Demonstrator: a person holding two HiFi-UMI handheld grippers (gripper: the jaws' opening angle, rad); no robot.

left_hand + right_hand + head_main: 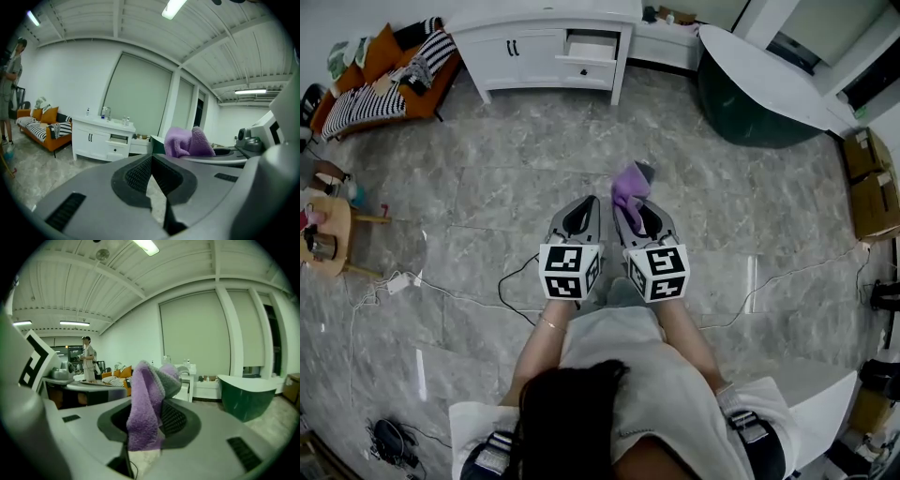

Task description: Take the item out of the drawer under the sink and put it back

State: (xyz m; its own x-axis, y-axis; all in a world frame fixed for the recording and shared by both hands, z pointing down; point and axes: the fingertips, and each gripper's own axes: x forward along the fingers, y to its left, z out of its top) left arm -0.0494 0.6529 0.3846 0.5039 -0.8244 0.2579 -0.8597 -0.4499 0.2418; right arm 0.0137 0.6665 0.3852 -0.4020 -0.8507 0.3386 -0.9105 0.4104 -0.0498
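Only right gripper view shows jaws pinching cloth [146, 404].

Counts:
- 2 grippers: left gripper [589, 204], right gripper [623, 208]
- 2 marker cubes [570, 272], one per gripper
- 1 purple cloth [630, 183]
- 1 white vanity cabinet [525, 21], with 1 open drawer [589, 47] and 2 doors [492, 58]
- 1 orange sofa [422, 94]
- 1 dark green tub [741, 108]
- 2 cardboard boxes [865, 153]
- 1 round wooden table [336, 230]
- 2 people: the person holding the grippers [628, 394], and 1 bystander [88, 363] in the right gripper view
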